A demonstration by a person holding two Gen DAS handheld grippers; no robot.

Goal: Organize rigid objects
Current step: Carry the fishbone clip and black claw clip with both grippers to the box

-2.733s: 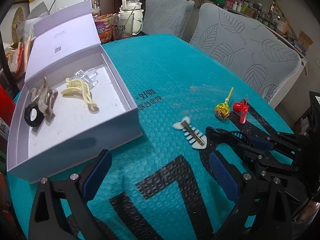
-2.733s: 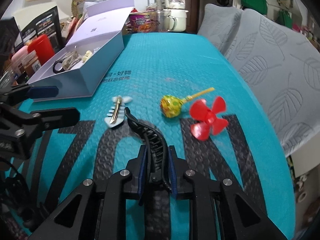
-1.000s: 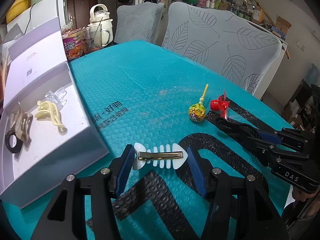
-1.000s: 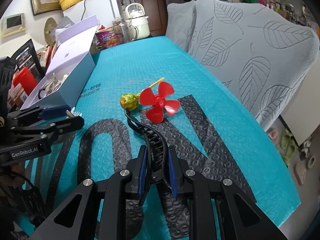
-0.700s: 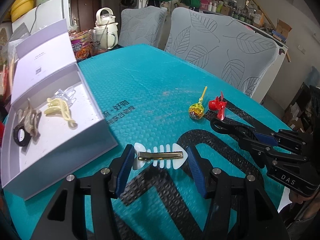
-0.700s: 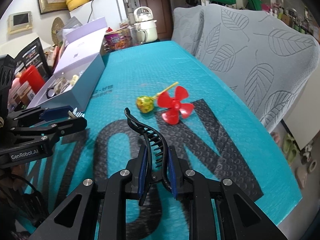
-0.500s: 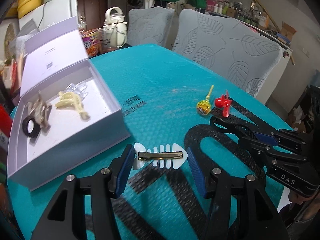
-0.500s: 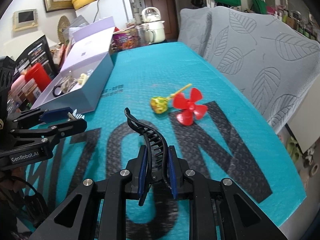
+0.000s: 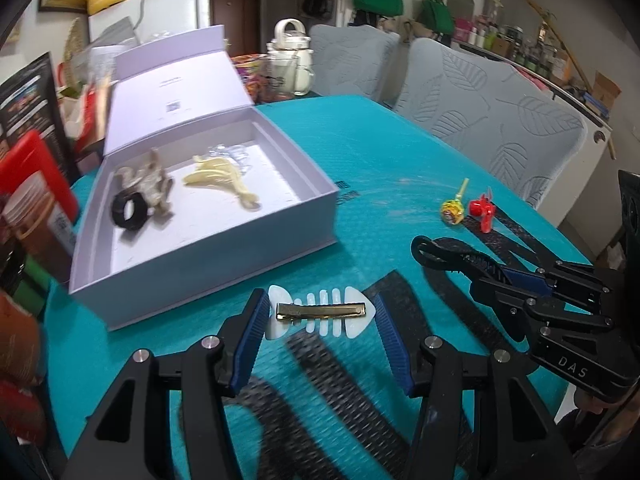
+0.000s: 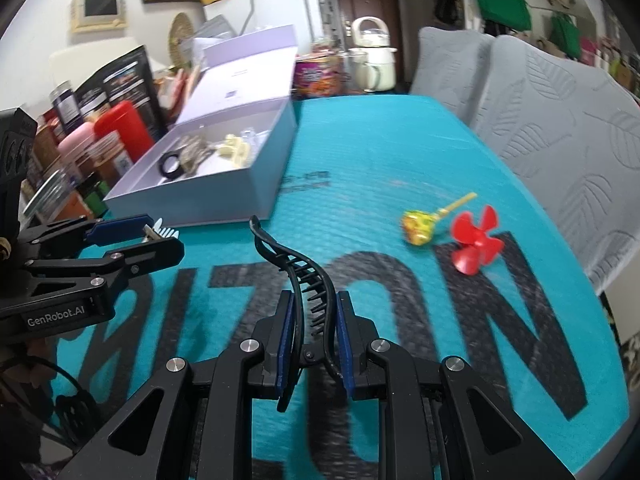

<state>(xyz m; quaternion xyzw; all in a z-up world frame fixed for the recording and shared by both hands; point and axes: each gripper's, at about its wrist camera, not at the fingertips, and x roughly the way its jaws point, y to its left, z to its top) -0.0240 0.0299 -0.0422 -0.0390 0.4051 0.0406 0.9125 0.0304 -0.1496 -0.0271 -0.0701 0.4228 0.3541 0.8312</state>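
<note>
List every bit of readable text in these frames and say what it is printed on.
"GenRobot.AI": body of the left hand-held gripper.
"DAS": body of the right hand-held gripper.
Large black letters on the teal table cover: cut off, no whole word.
Box lid print, small print on the cover: too blurred.

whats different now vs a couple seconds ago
The left gripper closed on the white fishbone hair clip, which earlier lay on the teal mat, and lifted it. Both grippers have moved toward the open box, now nearer in both views. The right gripper still clamps the black claw clip. The lollipop, red propeller and box contents stayed put.
</note>
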